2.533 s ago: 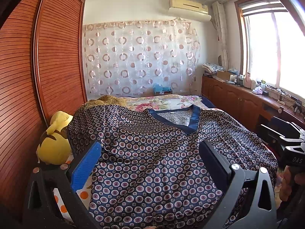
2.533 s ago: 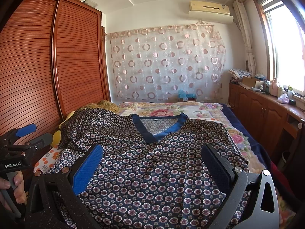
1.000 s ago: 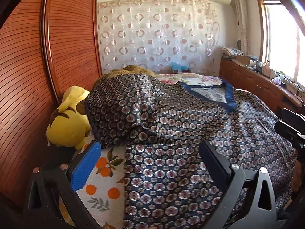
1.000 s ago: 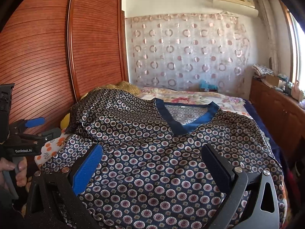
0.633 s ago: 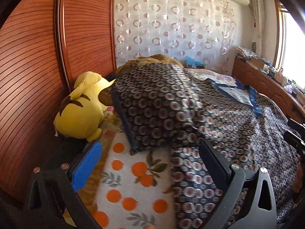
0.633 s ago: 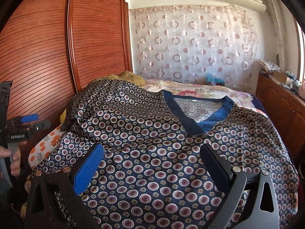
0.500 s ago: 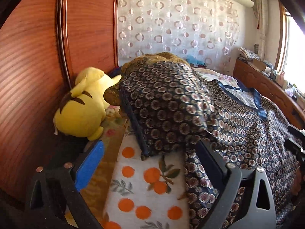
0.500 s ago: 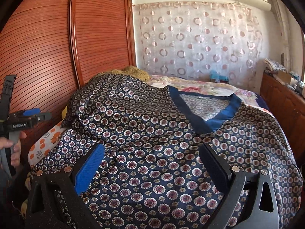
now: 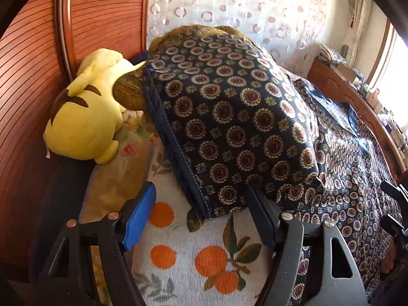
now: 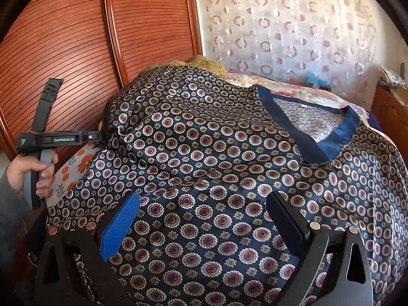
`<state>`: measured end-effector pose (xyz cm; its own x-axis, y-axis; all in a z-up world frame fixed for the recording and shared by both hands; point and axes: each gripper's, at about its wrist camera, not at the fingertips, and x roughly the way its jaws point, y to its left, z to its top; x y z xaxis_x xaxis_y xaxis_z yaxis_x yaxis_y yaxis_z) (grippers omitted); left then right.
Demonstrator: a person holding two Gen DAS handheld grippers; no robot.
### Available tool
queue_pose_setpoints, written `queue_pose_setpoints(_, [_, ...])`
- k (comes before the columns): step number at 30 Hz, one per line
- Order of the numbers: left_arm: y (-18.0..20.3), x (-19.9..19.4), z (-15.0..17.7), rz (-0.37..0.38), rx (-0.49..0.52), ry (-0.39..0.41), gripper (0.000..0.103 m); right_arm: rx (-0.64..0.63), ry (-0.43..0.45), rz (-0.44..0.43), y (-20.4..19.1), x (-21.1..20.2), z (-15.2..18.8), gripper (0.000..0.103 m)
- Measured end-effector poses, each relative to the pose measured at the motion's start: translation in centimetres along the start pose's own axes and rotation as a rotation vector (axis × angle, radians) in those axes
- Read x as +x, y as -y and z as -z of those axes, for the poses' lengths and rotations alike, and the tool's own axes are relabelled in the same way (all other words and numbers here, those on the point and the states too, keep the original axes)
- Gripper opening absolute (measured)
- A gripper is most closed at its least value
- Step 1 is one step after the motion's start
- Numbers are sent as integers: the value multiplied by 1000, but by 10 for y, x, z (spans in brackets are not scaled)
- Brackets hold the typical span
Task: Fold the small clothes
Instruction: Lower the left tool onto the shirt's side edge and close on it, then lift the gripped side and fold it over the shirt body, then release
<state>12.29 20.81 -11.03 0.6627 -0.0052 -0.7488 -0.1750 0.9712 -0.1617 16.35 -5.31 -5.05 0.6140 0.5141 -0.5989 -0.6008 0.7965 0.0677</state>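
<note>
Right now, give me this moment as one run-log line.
step: reach for sleeve | left gripper: closing, sleeve hem between jaws, not yet pinched | right gripper: open, over patterned top | top: spread on bed

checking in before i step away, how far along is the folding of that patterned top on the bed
Barely started. Done: the patterned top lies spread on the bed, V-neck collar up, no fold made. In hand: the left gripper is closing around the sleeve's hem corner, not yet pinching it; the right gripper hovers open above the body. Left: every fold.
</note>
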Motion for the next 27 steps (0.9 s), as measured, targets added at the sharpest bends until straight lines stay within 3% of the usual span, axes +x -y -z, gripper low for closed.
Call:
queue_pose_setpoints(3, [7,3,-2,-17,38,-5,70,-10,5,-6,-3,2,0,100])
queue_pose_setpoints(7, [14,3,1,-65,97,6,42,-14,13,-1,-3,1,3,100])
queue_pose_setpoints(11, [18,3,1,-52,117,4,32,4,8,-2,0,3,9,100])
queue_pose_setpoints(15, [21,2,-2,-33,127,-11,8,18,12,-9,3,3,10,100])
queue_pose_setpoints(20, [30,-27,-9,4,138,52,6,16,17,-10,2,1,11,100])
queue_pose_setpoints(27, [80,-76,-33,101,230,147,5,35,25,2,10,-6,13,100])
